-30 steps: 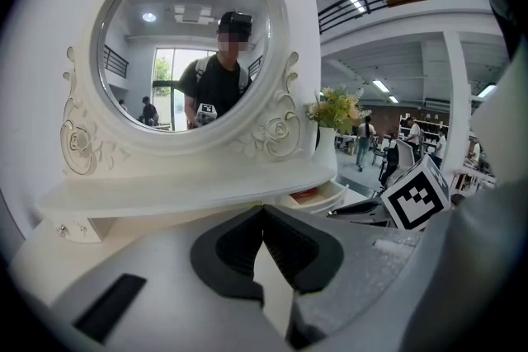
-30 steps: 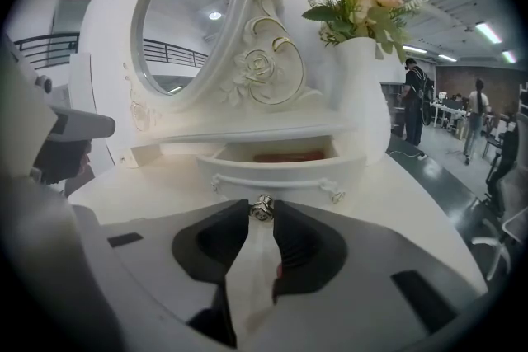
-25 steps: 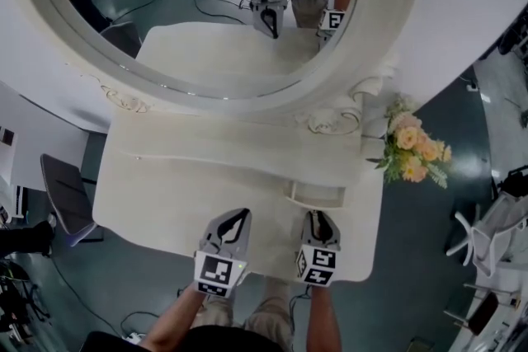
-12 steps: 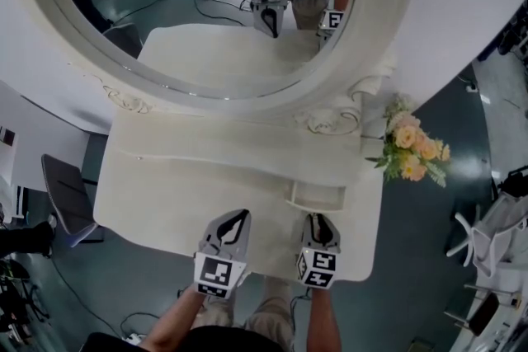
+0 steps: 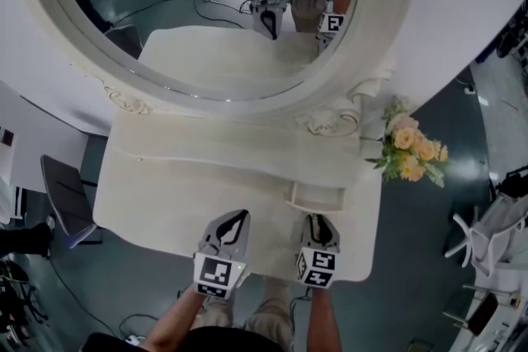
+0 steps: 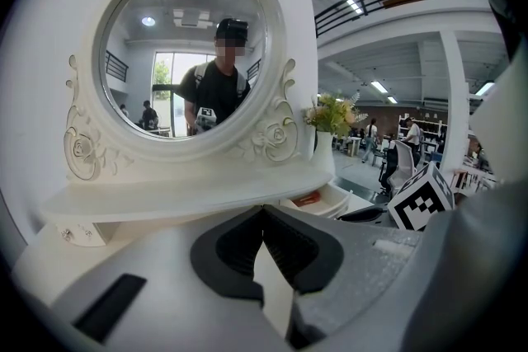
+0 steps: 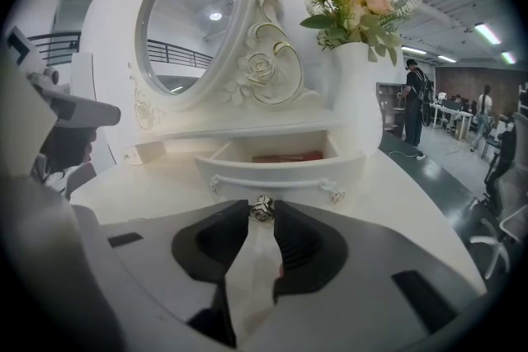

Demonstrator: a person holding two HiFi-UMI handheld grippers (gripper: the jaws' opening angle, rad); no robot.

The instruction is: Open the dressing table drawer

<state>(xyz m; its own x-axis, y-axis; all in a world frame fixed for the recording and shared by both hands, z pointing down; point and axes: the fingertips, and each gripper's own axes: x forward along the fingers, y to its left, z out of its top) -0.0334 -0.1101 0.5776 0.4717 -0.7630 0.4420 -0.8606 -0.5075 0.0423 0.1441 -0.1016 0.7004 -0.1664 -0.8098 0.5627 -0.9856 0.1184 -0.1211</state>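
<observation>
- Right gripper pinches the drawer's small metal knob; left gripper is closed and empty.
- The drawer is probably light, stiff and free-sliding; the smooth knob may slip.

No legible text or labels

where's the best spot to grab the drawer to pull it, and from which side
The small metal knob at the middle of the drawer front, approached straight from the front, tongs either side. It juts out clear of the panel; the right tongs grip it there.
</observation>
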